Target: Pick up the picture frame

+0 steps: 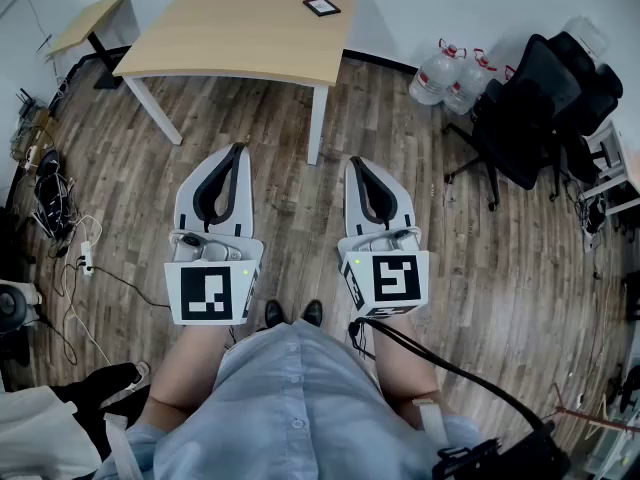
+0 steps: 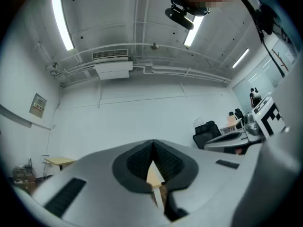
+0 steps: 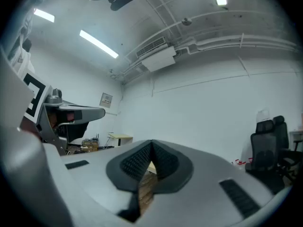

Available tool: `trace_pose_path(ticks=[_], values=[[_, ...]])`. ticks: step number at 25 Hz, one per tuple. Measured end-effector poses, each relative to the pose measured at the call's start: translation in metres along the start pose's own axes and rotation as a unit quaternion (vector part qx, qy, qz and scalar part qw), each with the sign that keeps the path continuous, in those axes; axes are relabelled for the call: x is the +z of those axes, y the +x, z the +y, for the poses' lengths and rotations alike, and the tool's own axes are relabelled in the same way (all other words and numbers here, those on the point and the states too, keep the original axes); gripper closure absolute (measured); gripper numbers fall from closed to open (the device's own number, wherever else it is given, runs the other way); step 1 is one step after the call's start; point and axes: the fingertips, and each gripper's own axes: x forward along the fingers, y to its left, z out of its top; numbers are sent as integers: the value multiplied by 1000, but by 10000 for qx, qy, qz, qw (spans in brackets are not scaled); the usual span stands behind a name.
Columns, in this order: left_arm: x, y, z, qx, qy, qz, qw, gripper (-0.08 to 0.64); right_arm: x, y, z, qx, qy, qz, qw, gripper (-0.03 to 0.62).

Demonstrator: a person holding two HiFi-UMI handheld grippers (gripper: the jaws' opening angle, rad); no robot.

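Observation:
A small black picture frame (image 1: 321, 7) lies flat near the far right corner of a light wooden table (image 1: 240, 38). Both grippers hang side by side over the wooden floor, well short of the table. My left gripper (image 1: 237, 151) is shut, its jaws meeting at the tips with nothing between them. My right gripper (image 1: 354, 163) is shut and empty too. In the left gripper view the tips (image 2: 152, 143) touch in front of a white wall, and a sliver of the table shows through the gap. In the right gripper view the tips (image 3: 151, 145) are likewise together.
A black office chair (image 1: 525, 118) and two large water bottles (image 1: 450, 73) stand at the right. A second small table (image 1: 90, 23) sits at the far left. Cables and a power strip (image 1: 85, 258) lie along the left wall. White table legs (image 1: 318, 123) stand ahead of the grippers.

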Motion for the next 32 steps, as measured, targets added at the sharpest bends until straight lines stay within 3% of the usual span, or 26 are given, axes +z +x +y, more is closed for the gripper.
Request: trace_pose_path(ticks=[3, 11, 18, 24, 32], values=[[2, 2, -1, -13, 178, -77, 9998, 558, 3, 1, -2, 68, -30, -50, 10000, 594], [-4, 8, -16, 119, 77, 50, 9999, 558, -9, 2, -19, 234, 179, 26, 9996, 592], [-25, 18, 2, 315, -44, 262, 9992, 559, -17, 28, -34, 211, 263, 87, 9994, 591], [-51, 54, 28, 322, -129, 322, 9989, 560, -33, 74, -48, 99, 302, 182, 9993, 591], [-63, 148, 92, 133, -239, 86, 9996, 559, -29, 181, -55, -14, 152, 167, 9997, 592]])
